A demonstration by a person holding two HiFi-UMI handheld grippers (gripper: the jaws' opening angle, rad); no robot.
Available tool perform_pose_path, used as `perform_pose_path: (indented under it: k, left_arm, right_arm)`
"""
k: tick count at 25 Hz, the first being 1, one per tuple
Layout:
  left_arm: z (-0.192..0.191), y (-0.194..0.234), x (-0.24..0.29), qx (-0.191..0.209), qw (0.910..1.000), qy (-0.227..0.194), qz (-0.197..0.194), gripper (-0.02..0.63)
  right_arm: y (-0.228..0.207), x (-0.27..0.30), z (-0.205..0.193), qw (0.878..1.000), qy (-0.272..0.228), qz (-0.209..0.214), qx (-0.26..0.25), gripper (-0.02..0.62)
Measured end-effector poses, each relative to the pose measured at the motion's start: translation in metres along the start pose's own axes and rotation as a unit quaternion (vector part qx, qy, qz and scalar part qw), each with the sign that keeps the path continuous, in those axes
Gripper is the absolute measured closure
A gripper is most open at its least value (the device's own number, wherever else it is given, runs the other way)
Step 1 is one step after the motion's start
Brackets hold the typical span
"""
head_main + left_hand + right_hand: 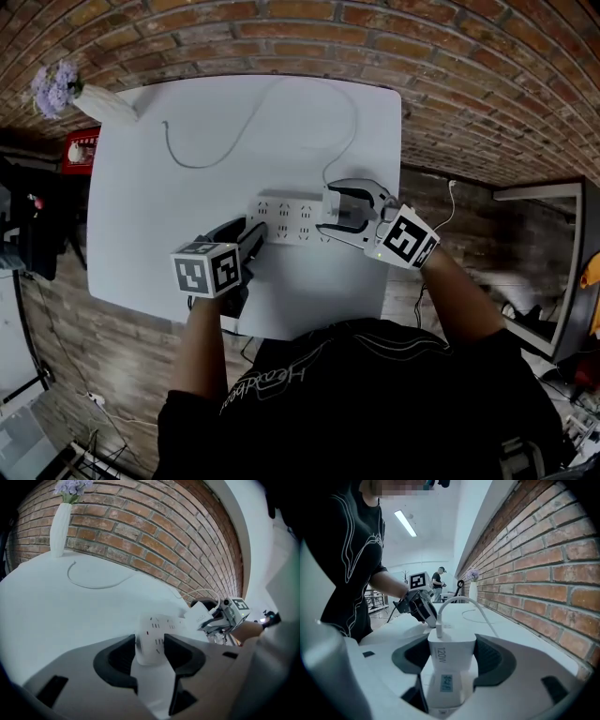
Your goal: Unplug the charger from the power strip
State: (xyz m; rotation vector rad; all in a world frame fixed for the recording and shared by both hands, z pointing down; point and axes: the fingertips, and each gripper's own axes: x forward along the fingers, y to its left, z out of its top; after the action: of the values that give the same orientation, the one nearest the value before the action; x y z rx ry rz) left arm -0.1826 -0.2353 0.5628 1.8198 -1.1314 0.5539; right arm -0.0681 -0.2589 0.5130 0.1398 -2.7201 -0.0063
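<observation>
Charger (pixel 450 663) sits inside my open right claw (pixel 451 648); I'd close squarely and pull straight out, left claw (pixel 150 645) clamping the strip (pixel 161 625).

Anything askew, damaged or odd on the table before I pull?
Nothing stands out. The charger sits upright in the power strip, its cable lies in a loose loop on the table, and the vase stands upright at the far corner. No spill or damage shows.
</observation>
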Motion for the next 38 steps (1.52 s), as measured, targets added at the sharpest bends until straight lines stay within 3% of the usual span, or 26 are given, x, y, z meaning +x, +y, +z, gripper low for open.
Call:
perform_pose_path:
  k: [13, 21, 28, 34, 38]
  left_arm:
    - [-0.0001, 0.0006, 0.0011, -0.006, 0.9999, 0.011, 0.007, 0.416]
    - [0.0017, -0.0001, 0.0013, -0.004, 0.9999, 0.011, 0.004, 0.416]
    - [0.0026, -0.0013, 0.0015, -0.005, 0.9999, 0.013, 0.008, 0.416]
    - [0.0016, -0.0010, 0.0012, -0.004, 0.9998, 0.015, 0.010, 0.416]
    - [0.0017, -0.0010, 0.0016, -0.005, 0.9998, 0.015, 0.012, 0.415]
  right_arm:
    - [0.0024, -0.0009, 0.0005, 0.999, -0.002, -0.019, -0.028, 0.354]
    - [-0.0034, -0.0008, -0.0014, 0.999, 0.002, -0.003, 0.031, 0.351]
    - [0.0020, -0.0012, 0.0020, 0.999, 0.010, -0.018, -0.030, 0.351]
    - [-0.0037, -0.0017, -0.0008, 0.999, -0.001, -0.010, 0.036, 0.351]
    - [-0.0026, -0.0011, 0.0006, 1.000, 0.007, -0.014, 0.014, 0.351]
